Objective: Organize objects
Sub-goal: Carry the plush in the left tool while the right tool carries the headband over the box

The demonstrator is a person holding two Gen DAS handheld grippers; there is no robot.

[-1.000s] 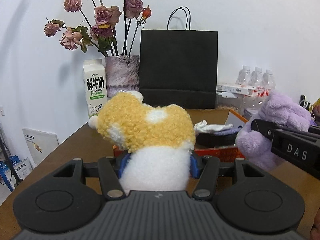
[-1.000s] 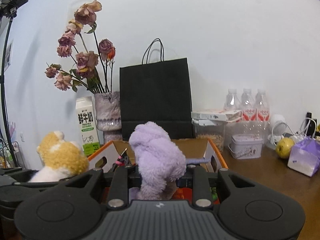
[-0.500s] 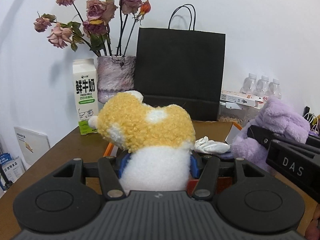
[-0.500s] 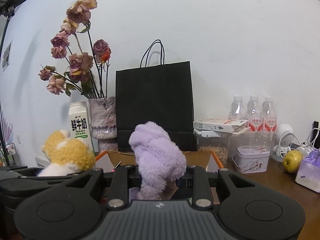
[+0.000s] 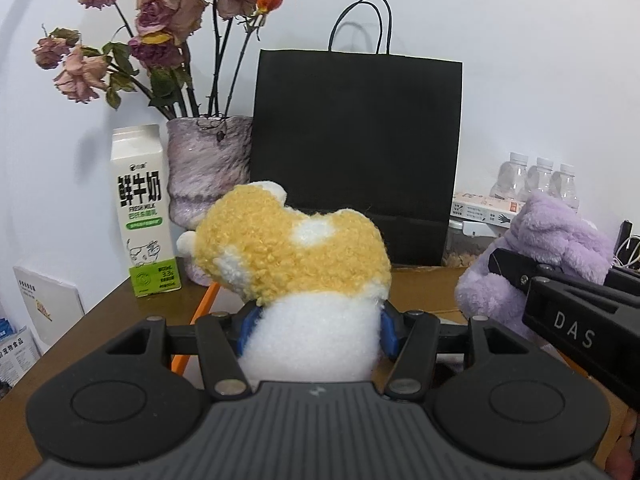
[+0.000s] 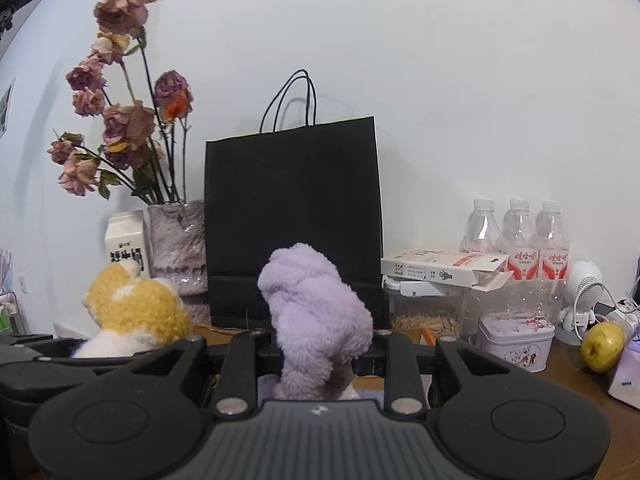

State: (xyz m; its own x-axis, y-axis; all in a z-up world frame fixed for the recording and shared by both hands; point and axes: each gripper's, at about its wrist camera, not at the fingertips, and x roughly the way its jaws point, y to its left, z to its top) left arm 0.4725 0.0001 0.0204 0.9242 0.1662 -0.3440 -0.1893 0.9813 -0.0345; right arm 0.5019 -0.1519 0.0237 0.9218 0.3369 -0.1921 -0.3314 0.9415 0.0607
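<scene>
My left gripper (image 5: 313,330) clamps a fluffy yellow-and-white plush toy (image 5: 296,256); my right gripper (image 6: 316,354) clamps a fuzzy lilac plush toy (image 6: 316,312), both above the wooden table (image 5: 100,320).

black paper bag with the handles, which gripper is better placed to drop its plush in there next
Left, probably. The left gripper holds the yellow-and-white plush toy directly before the black paper bag; the right gripper with its purple plush toy sits lower.

Curly yellow plush (image 5: 292,248), fluffy purple plush (image 6: 316,304), seemingly matt paper bag (image 5: 356,152)
</scene>
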